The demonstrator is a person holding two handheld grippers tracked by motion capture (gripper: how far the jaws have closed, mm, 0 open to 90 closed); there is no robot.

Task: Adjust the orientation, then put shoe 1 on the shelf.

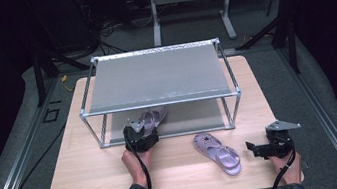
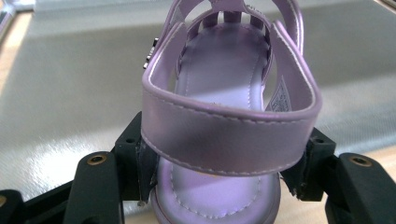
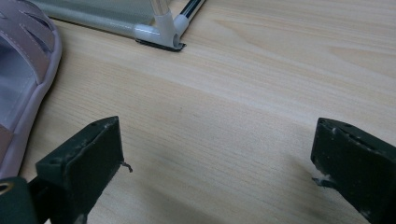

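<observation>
My left gripper (image 1: 142, 133) is clamped on the heel end of a lilac sandal (image 1: 152, 119), at the front edge of the rack (image 1: 160, 105). In the left gripper view the pads press in on both sides of the sandal (image 2: 224, 121) just below its back strap, and the sole runs away from me with the toe pointing into the rack. That toe end lies over the grey lower shelf (image 2: 70, 93), while the heel sits at the shelf's front edge, with a strip of table showing at the lower right of the view. From above, this sandal lies under the rack's top shelf, left of the middle.

My right gripper (image 1: 253, 148) rests low over the table (image 1: 87, 172) near its right front corner, jaws wide apart with nothing between them. In its own view bare wood lies between the two pads, and the rack's front right foot (image 3: 161, 35) stands further off.

The second sandal (image 1: 217, 153) lies flat on the table in front of the rack, between my two hands and nearer my right one. Its edge (image 3: 28, 70) shows at the left of the right gripper view, close to the left jaw but apart from it.
</observation>
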